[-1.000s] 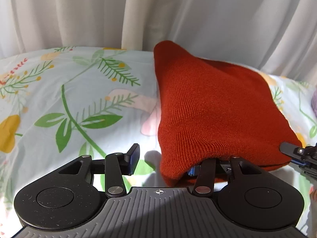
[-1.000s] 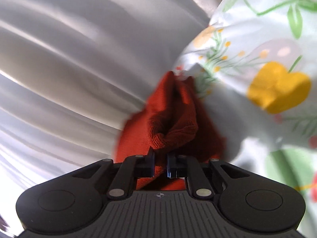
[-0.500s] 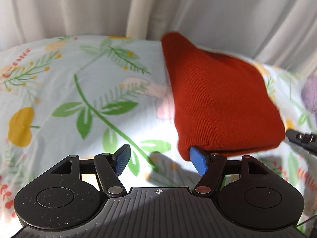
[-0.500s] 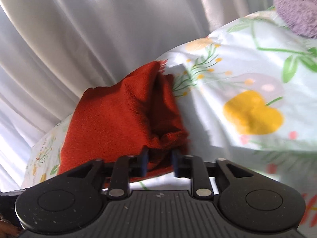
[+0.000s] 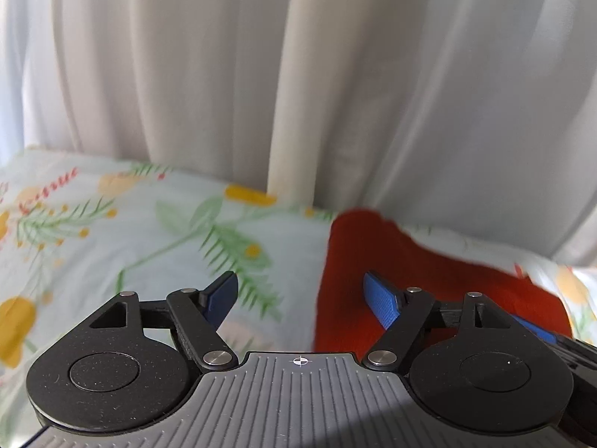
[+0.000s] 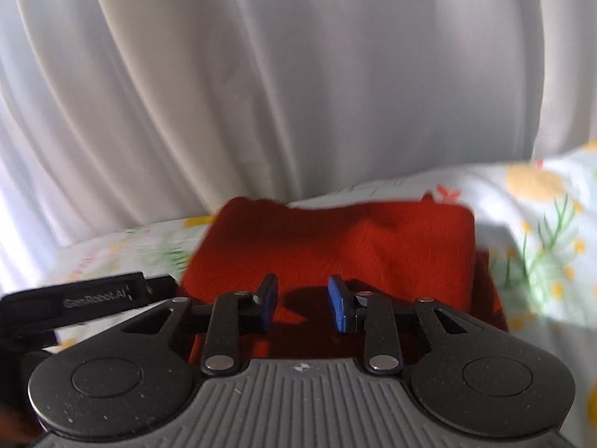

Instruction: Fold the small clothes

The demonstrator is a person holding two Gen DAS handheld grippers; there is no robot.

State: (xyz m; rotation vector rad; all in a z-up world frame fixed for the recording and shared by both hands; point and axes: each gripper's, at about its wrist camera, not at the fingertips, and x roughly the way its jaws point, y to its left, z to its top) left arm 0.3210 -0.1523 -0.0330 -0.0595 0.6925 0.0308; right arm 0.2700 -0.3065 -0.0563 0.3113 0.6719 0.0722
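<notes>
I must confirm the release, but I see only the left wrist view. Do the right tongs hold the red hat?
Observer: No. The right tongs are open with nothing between them; they hover above the red hat.
Operator: Is the hat folded flat?
Observer: It lies as a flat, roughly rectangular shape on the floral sheet, and its right edge is straight.
Operator: What is at the hat's left side?
Observer: A black casing printed GenRobot.AI reaches toward its left edge.
</notes>
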